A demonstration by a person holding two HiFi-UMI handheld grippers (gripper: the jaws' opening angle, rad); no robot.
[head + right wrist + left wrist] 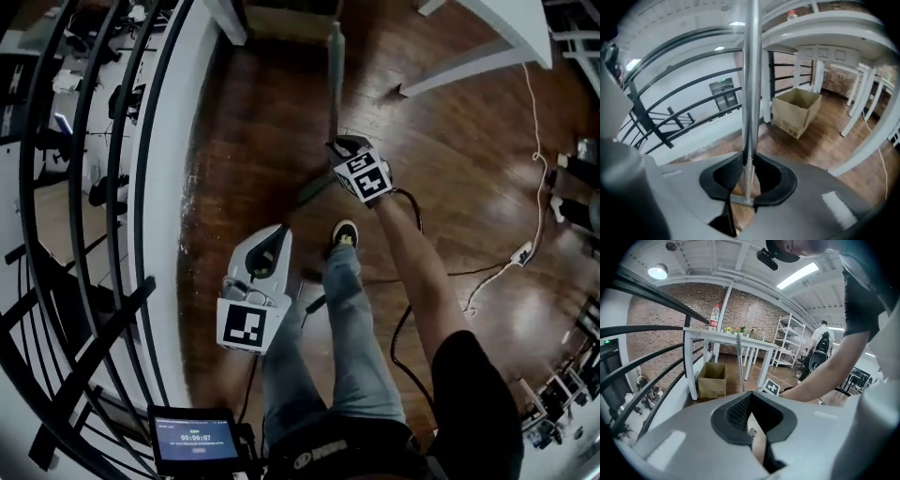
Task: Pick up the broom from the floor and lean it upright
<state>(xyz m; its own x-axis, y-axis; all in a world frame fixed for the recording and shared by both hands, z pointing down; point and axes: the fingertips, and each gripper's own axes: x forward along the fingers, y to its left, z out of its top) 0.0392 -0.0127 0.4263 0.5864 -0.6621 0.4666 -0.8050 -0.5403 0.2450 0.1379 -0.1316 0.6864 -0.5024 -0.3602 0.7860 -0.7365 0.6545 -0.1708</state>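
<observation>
Your right tongs [746, 163] are clamped on the broom's metal handle [751, 84]. The handle passes straight between the pads and rises past the cardboard box [796, 111], on the box's railing side. Your left tongs [750, 401] are closed with nothing between them, and they sit further from the box than the right pair.

So the pick-up looks done. In the head view the handle slants from your right tongs toward the box, apparently lifted clear of the floor [450, 169] and leaning on nothing I can see. The brush end is not clearly visible; a dark shape just below your right tongs may be it.

What's left, as I judge it, is the second half. You need to bring the handle fully upright, set the brush end down, and rest the handle on a support near the box. That could be the railing [141, 187] or a leg of the white surface [469, 66]. Only then release.
</observation>
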